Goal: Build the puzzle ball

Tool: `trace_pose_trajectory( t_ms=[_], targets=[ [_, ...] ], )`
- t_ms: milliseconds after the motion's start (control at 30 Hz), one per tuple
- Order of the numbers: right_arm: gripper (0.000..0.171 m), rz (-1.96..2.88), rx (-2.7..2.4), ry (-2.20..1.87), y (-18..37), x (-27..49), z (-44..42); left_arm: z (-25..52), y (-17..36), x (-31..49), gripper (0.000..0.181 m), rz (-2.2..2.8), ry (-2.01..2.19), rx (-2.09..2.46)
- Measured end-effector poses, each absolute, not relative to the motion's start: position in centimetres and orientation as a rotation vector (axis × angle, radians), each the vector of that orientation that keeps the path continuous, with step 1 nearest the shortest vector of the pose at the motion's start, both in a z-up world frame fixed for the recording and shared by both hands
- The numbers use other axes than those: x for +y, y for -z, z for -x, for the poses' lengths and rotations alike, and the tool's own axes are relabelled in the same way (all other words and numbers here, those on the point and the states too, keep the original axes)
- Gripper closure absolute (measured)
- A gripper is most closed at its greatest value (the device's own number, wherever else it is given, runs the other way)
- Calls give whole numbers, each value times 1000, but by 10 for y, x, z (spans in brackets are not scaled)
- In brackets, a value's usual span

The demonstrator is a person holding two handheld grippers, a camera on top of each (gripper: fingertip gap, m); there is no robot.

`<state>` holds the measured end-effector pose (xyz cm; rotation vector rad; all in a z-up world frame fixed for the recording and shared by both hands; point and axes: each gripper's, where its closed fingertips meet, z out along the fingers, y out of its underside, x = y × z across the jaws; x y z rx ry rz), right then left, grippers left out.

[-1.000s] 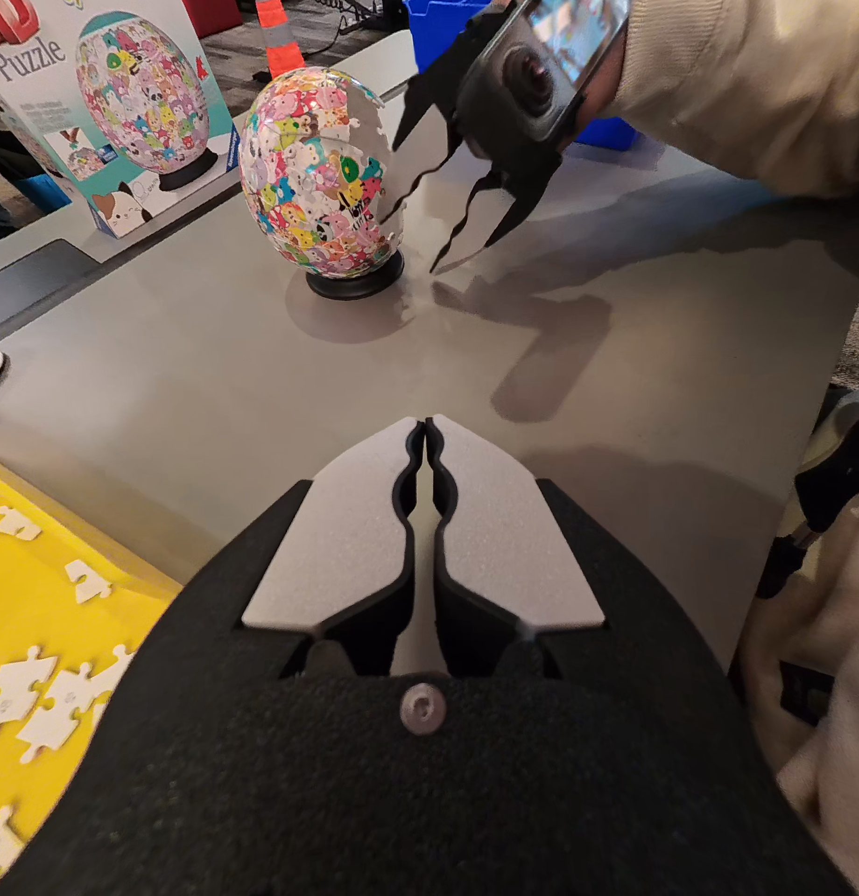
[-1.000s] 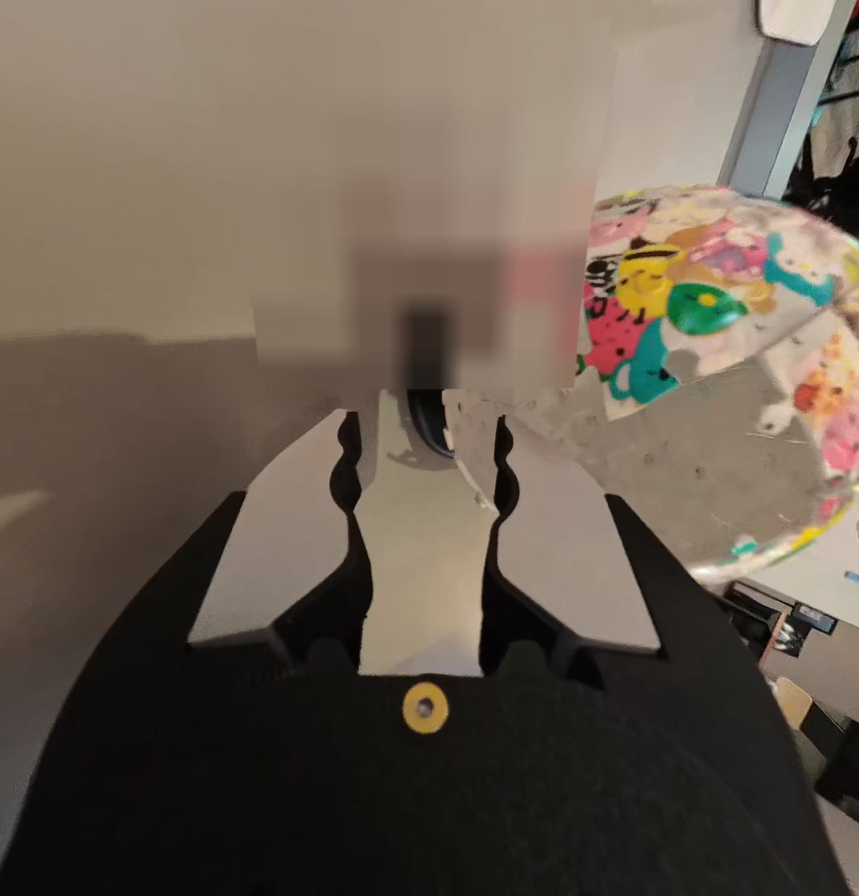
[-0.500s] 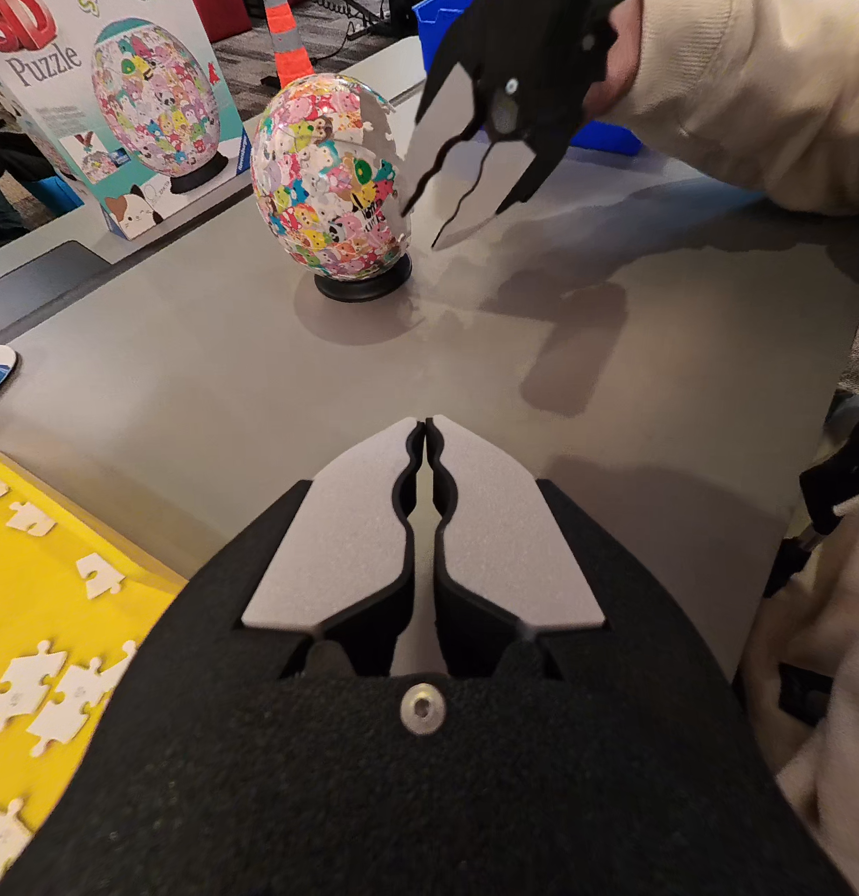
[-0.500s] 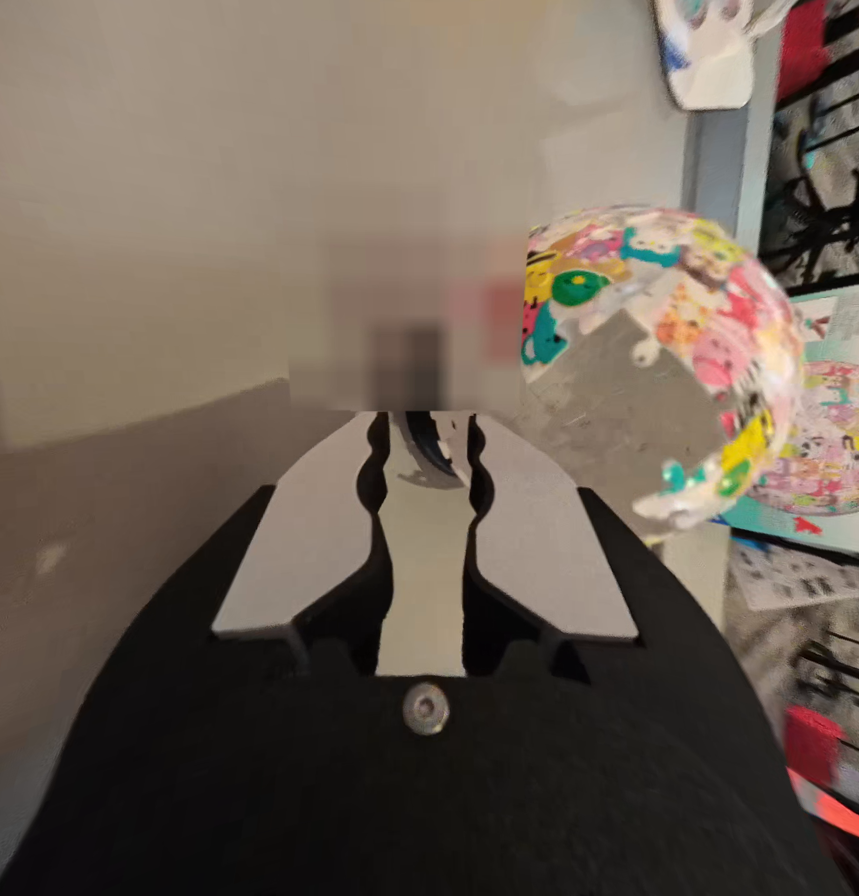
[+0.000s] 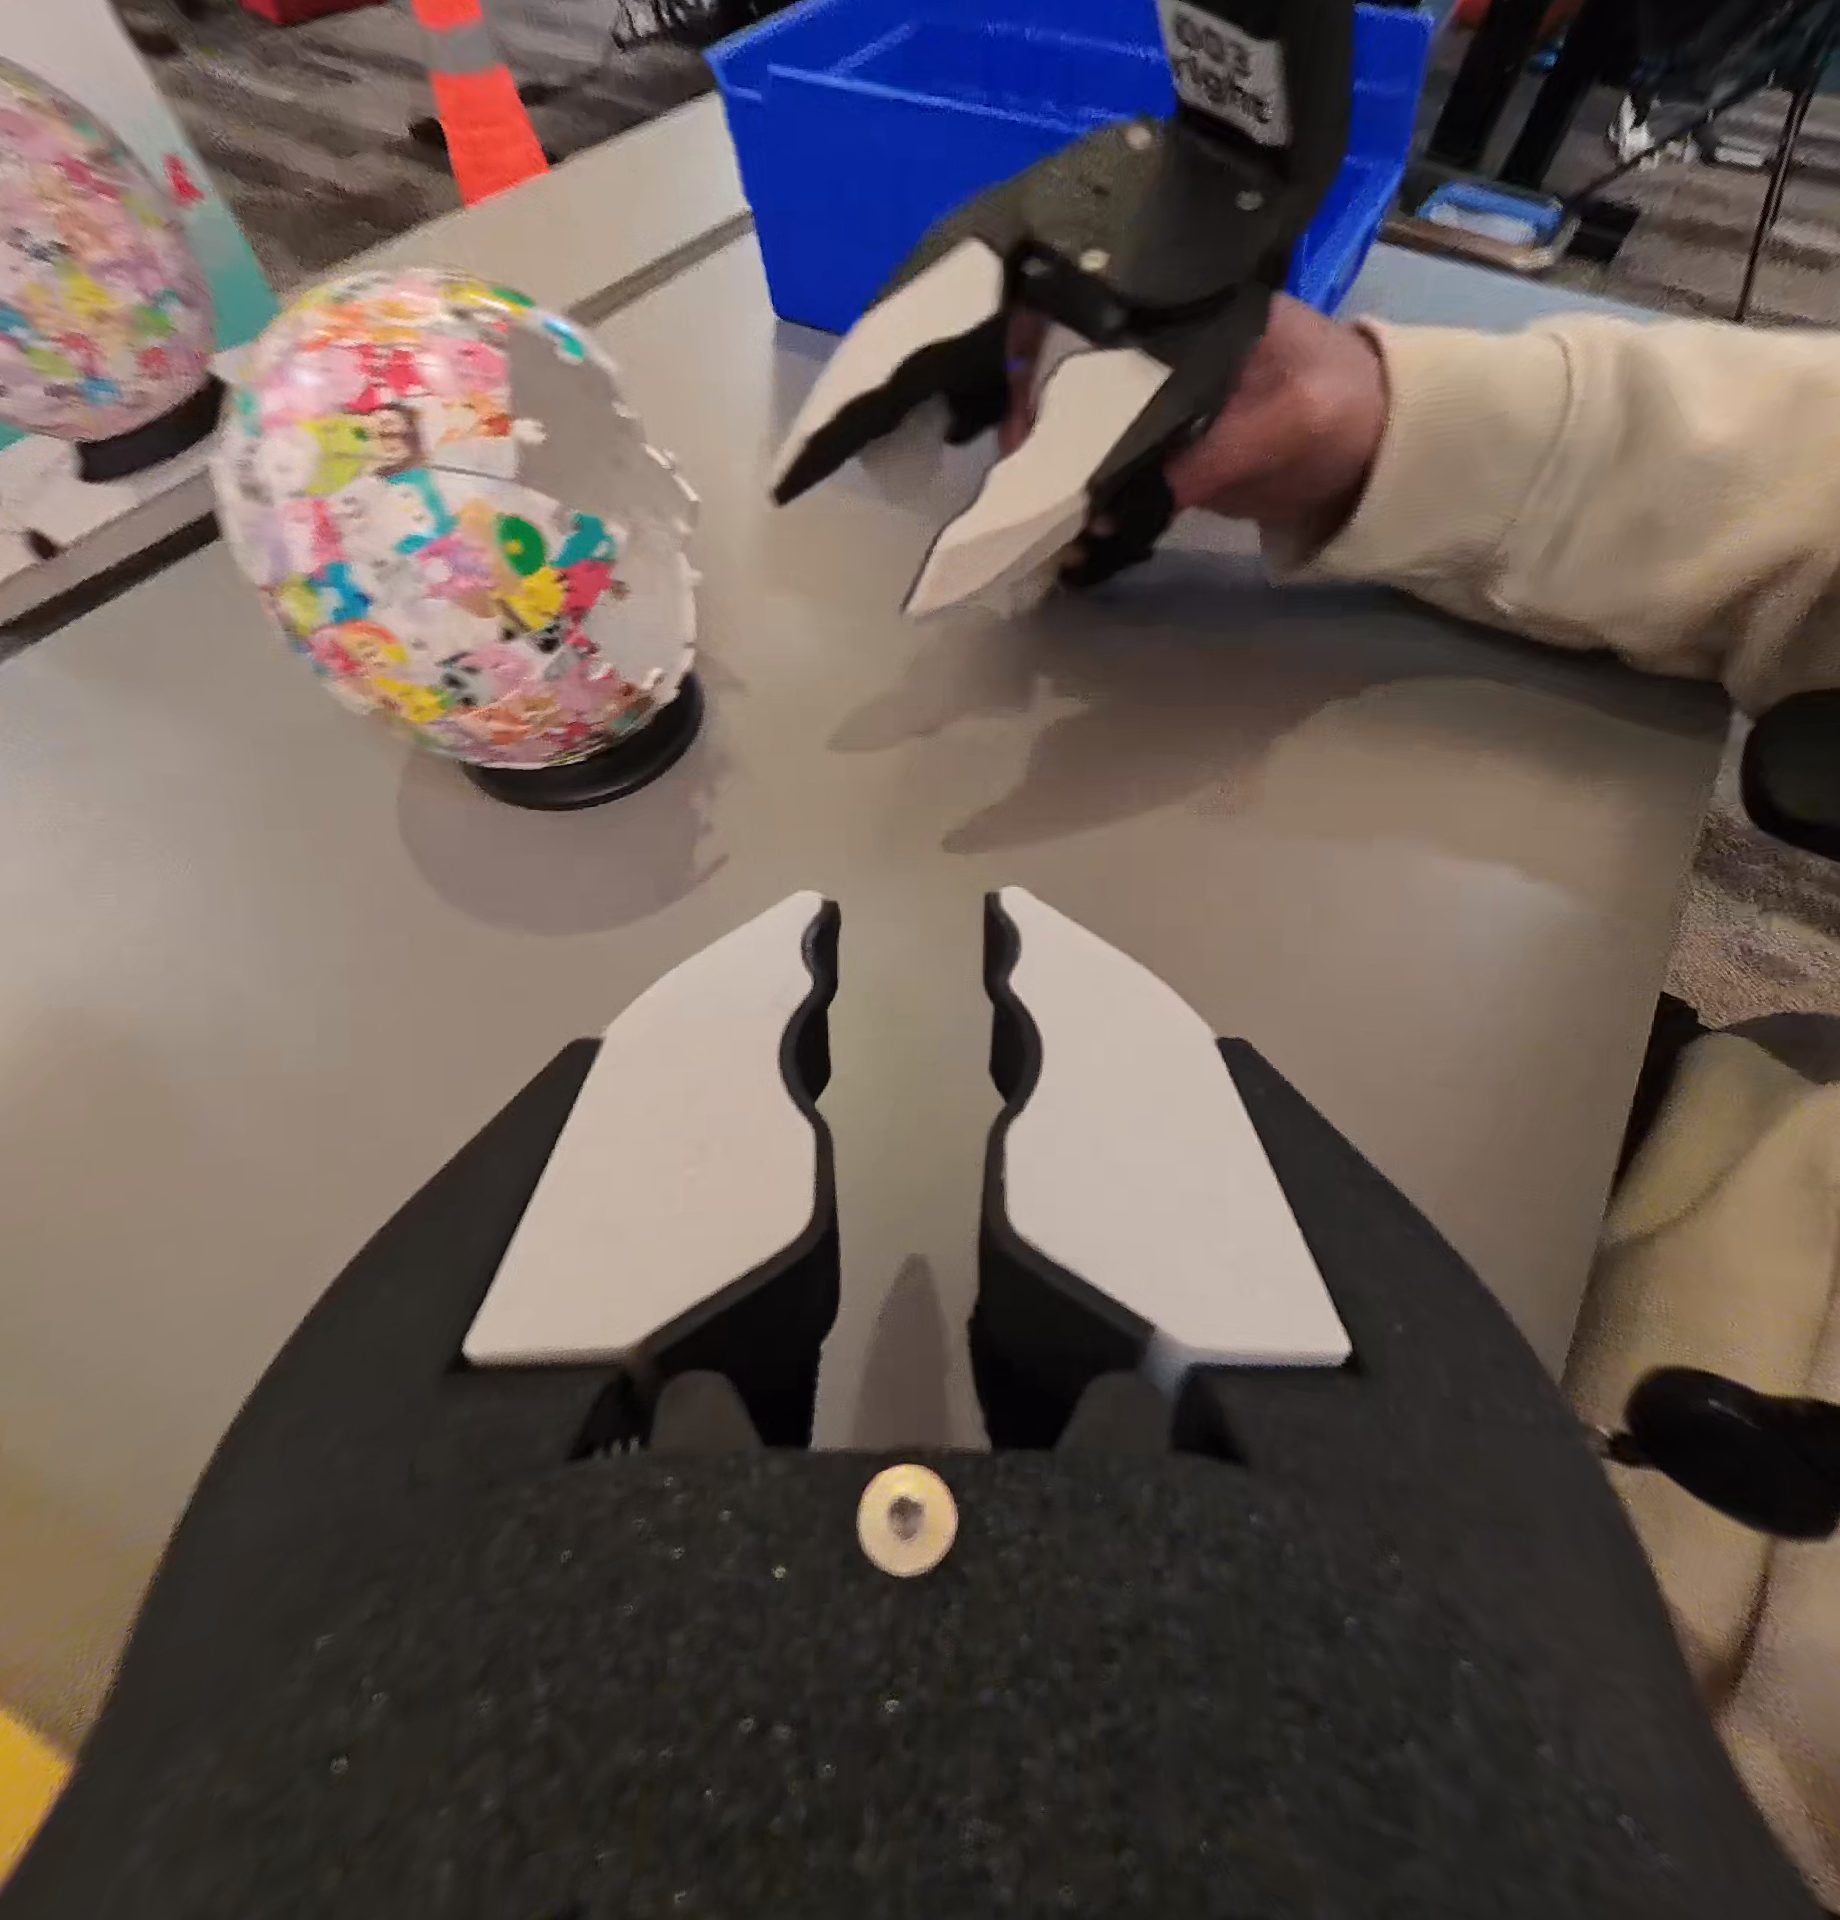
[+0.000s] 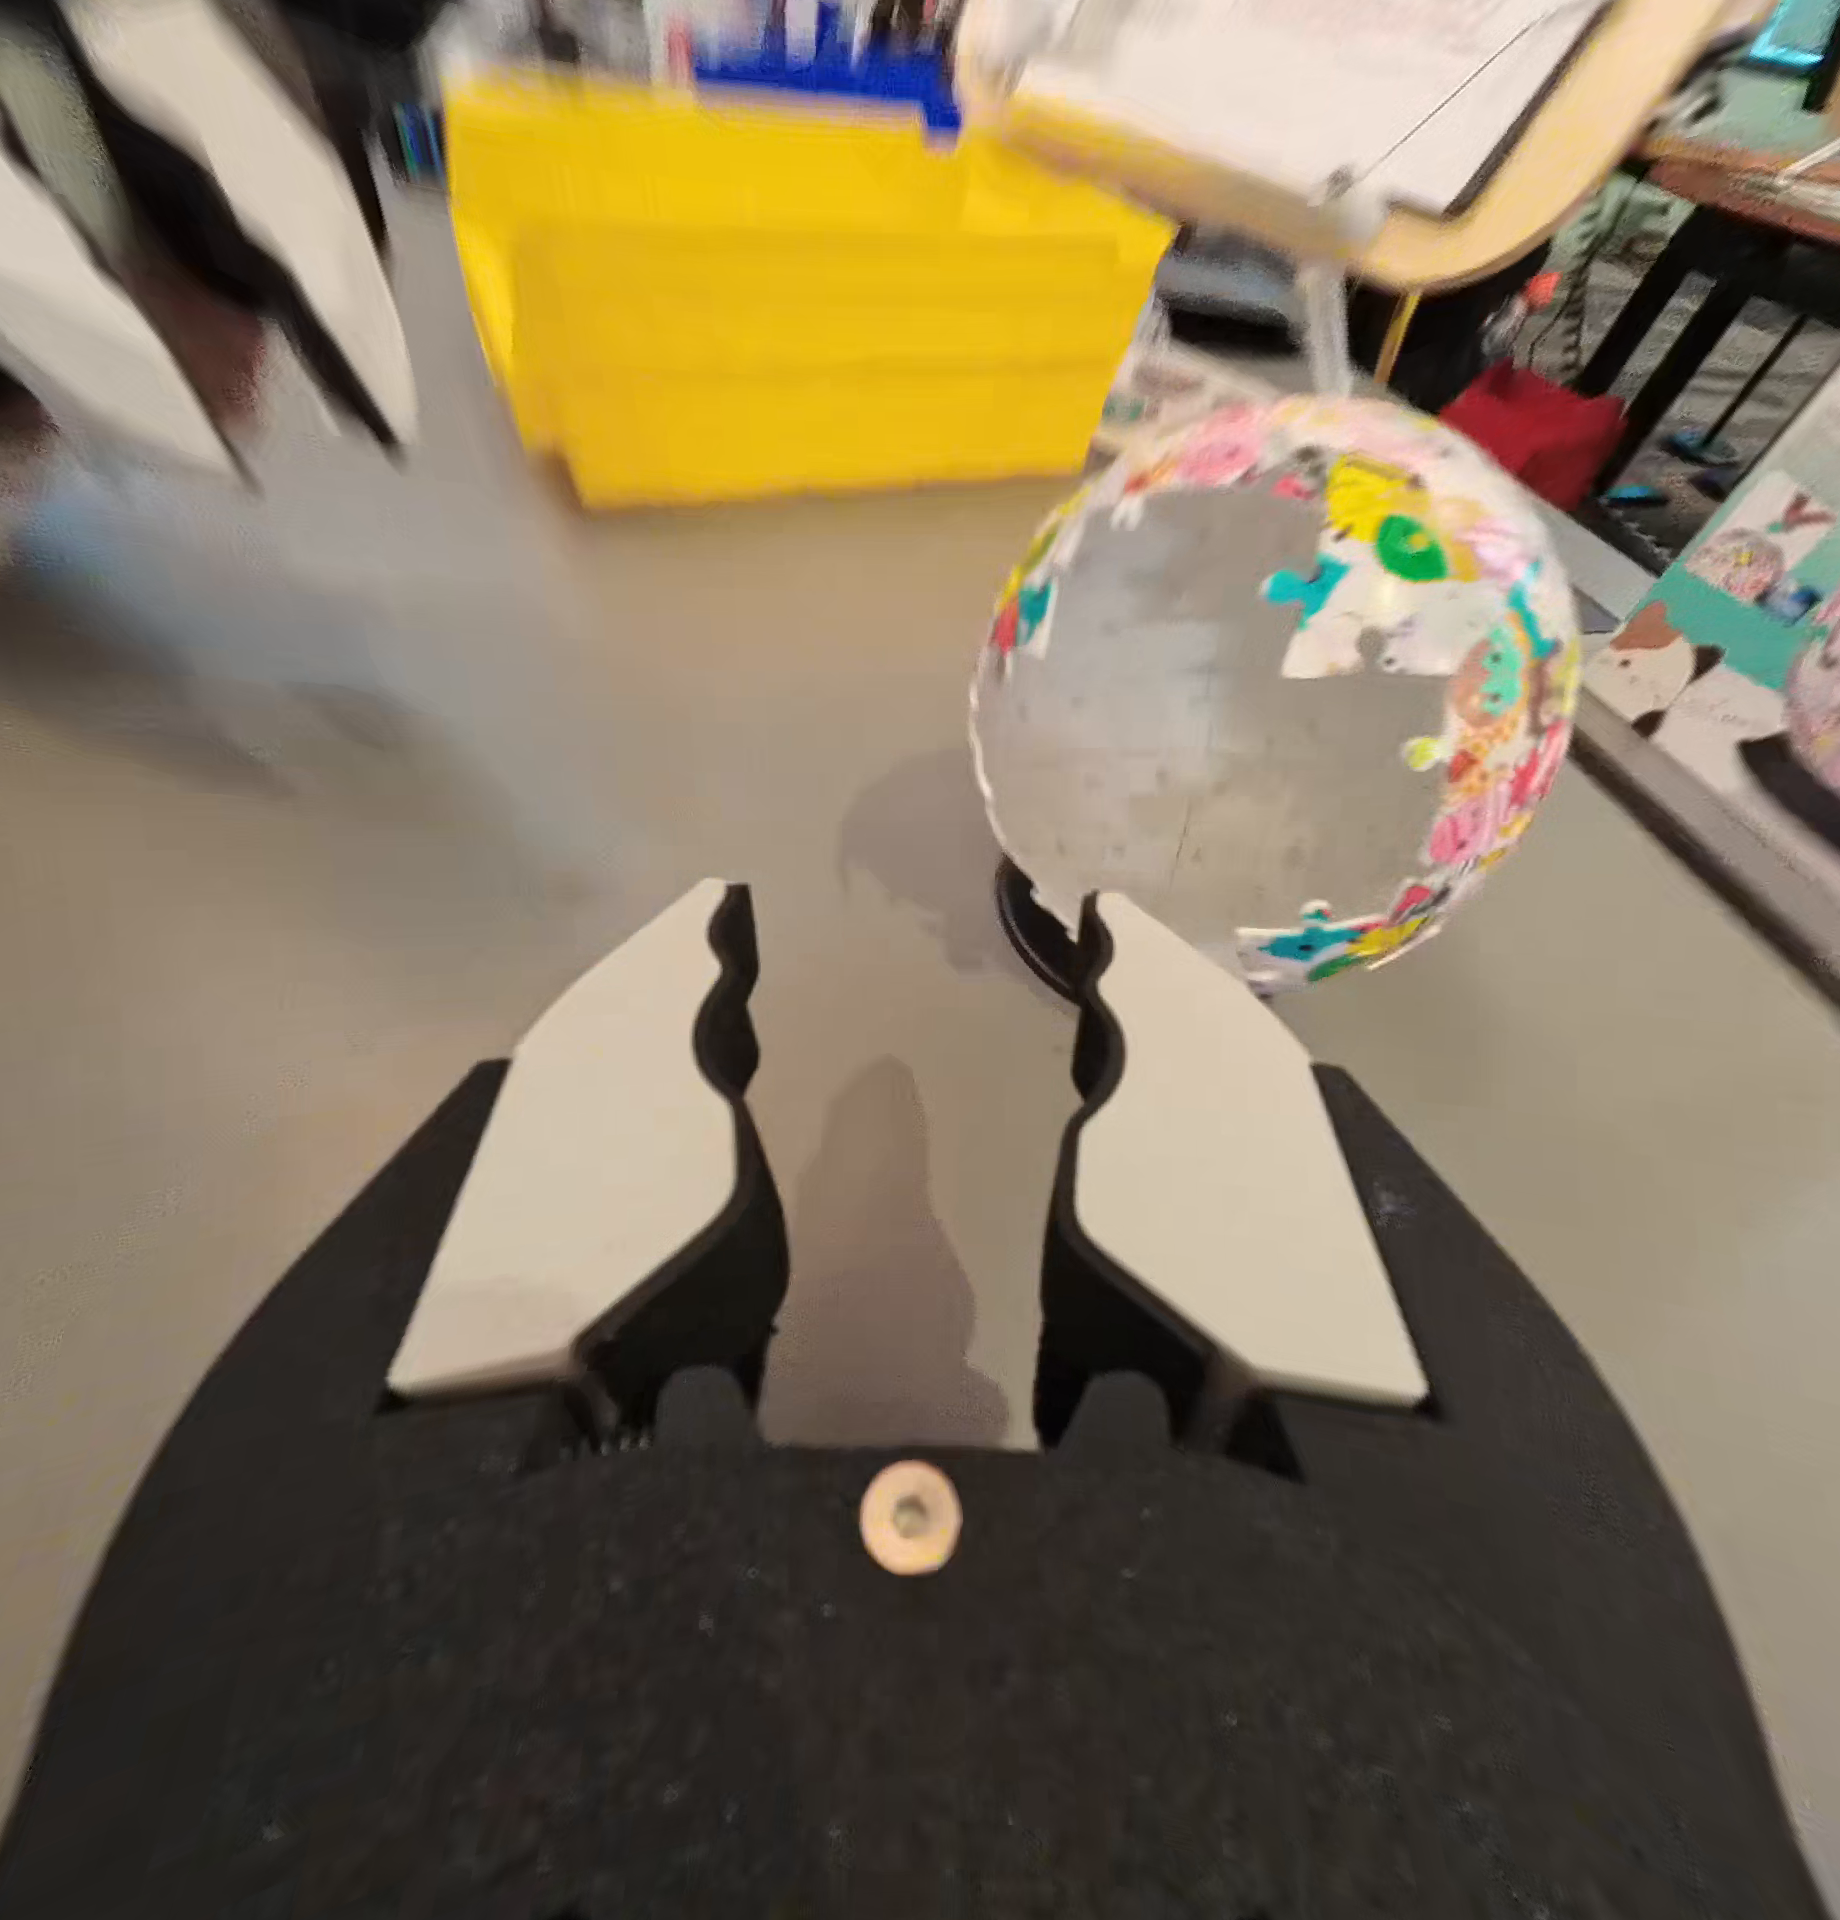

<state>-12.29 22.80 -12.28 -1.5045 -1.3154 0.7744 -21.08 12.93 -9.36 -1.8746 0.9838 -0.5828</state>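
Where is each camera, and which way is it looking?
Left wrist view: sits on the left gripper, facing across the grey table at the puzzle ball and right gripper; a hand and cream sleeve show.
Right wrist view: sits on the right gripper, facing the ball's unfinished side and a yellow bin.
Both share the ball and table.

Left tongs blurred, cut off.
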Motion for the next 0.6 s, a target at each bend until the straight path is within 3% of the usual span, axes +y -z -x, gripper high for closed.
trace_pose_trajectory(
  t_ms=[67, 233, 600],
  targets=[
    [92, 1478, -1586, -493, 148, 235, 125, 200, 96, 125, 154, 1907, 578, 1003],
    [106, 1391, -1915, -183, 161, 236, 149, 209, 92, 94, 154, 1904, 461, 994],
    [98, 1549, -2003, -106, 182, 265, 160, 285, 110, 76, 157, 1900, 261, 953]
  ],
)
